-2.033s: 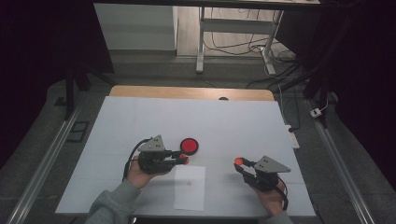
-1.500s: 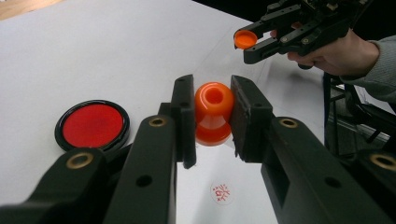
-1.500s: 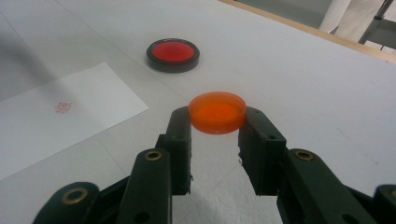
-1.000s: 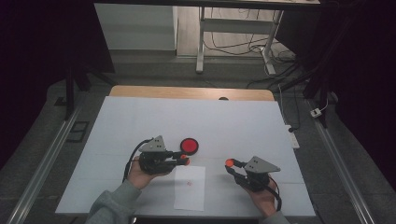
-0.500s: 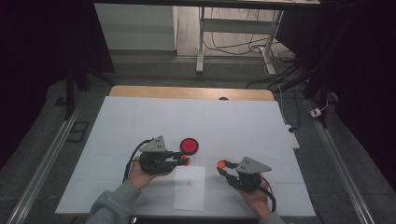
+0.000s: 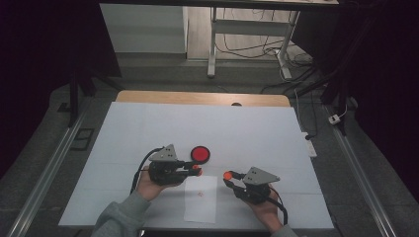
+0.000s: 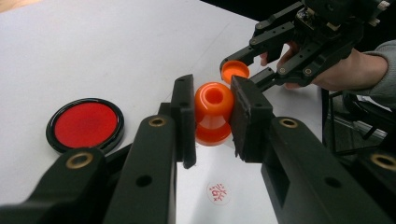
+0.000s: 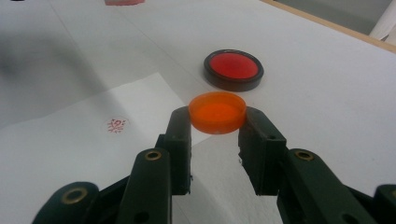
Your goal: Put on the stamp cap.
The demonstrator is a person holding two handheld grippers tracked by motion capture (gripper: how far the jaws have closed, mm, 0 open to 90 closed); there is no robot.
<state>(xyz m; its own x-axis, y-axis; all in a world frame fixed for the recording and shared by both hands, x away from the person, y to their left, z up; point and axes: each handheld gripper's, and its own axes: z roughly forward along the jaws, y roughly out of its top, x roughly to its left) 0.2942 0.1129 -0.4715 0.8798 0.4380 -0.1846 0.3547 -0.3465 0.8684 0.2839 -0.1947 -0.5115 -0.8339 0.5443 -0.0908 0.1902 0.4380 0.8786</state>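
Lab-type recording room: white-covered table [image 6: 148, 123] on a wooden top, metal rails [image 6: 44, 177] along both sides, loose cables [image 6: 257, 47] on the floor, metal stand legs [image 6: 212, 44], dark surroundings.

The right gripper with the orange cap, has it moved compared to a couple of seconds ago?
Yes. In the high view the right gripper has slid left across the table, closer to the sheet of paper and the left gripper.

One camera sits high over the table [image 6: 148, 123], looking forward and down. Two more ride the grippers, close-up along their jaws; all three catch the red ink pad [image 6: 200, 154].
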